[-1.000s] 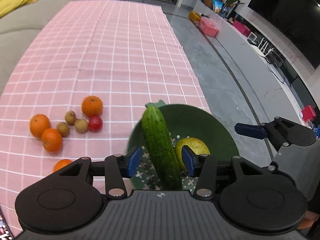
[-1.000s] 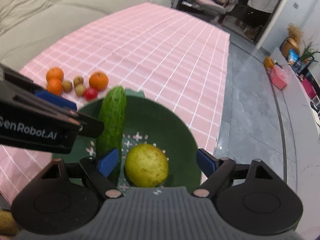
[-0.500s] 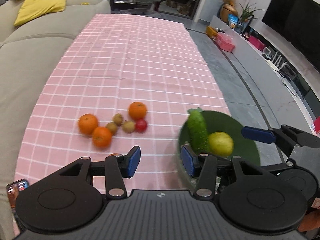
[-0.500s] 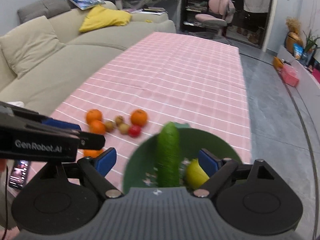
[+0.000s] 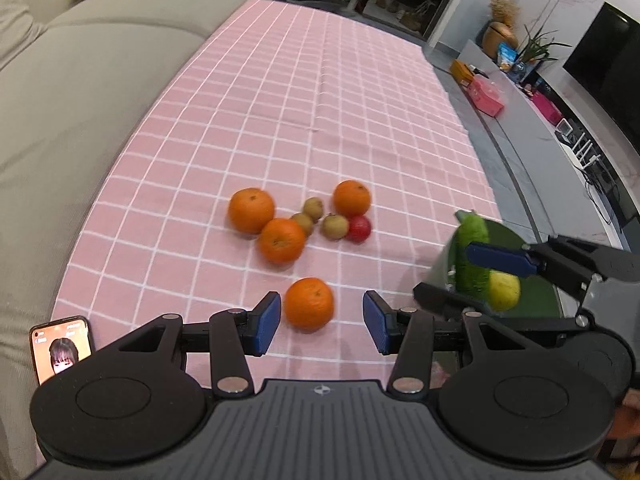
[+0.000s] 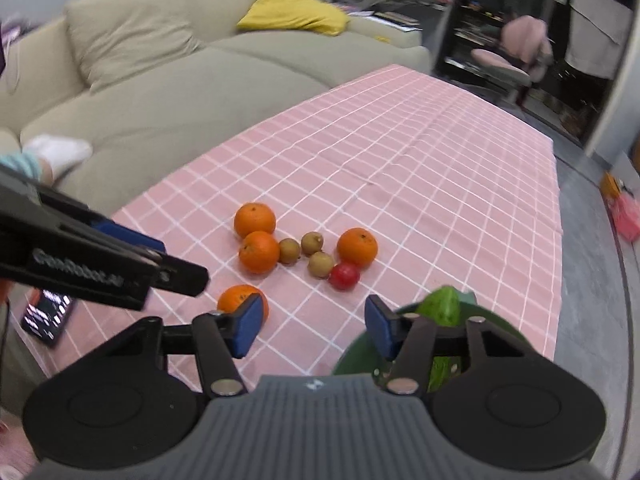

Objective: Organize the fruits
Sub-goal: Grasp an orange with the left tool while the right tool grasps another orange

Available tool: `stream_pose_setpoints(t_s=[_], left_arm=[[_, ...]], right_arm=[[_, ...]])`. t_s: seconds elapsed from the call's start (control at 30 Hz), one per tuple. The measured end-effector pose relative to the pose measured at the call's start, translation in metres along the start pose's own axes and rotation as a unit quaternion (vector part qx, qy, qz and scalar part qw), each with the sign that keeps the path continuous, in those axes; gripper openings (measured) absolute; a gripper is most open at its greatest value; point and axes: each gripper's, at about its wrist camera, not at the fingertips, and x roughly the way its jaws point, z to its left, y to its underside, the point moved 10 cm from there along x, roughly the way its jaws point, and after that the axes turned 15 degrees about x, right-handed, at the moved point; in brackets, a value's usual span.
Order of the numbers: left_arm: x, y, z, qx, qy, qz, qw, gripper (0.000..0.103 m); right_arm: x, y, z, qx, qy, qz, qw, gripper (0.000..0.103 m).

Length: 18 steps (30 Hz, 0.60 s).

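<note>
My left gripper [image 5: 322, 322] is open, with a lone orange [image 5: 309, 303] lying on the pink checked cloth between its pads. Beyond it lie several oranges [image 5: 280, 240], three small brown fruits [image 5: 335, 226] and a red fruit [image 5: 359, 229]. A green bowl [image 5: 532, 300] at the right table edge holds a cucumber [image 5: 472, 256] and a yellow-green fruit [image 5: 505, 290]. My right gripper [image 6: 312, 326] is open and empty above the cloth, left of the bowl [image 6: 360, 354]; the lone orange [image 6: 236, 298] lies behind its left pad.
A phone [image 5: 60, 348] lies at the near left corner of the table. A beige sofa [image 5: 80, 80] runs along the left side. The table's right edge [image 5: 480, 168] drops to a grey floor.
Both grippers have drawn back and swung left from over the bowl. The left gripper, which had the cucumber between its pads, now frames the lone orange. The cucumber rests in the bowl.
</note>
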Motion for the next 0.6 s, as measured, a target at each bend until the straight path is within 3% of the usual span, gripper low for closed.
stream_pose_setpoints(t_s=[0.23,0.6], left_arm=[[0.023,0.014,0.010,0.002,0.020,0.023,0.9995,0.056],[0.068,0.017,-0.005,0.028,0.038,0.044,0.9979,0.056]], right_arm=[[0.025,-0.012,-0.002,-0.036,-0.009,0.023,0.999,0.041],[0.061,-0.021,-0.006,-0.013,-0.025,0.054,0.998,0.040]])
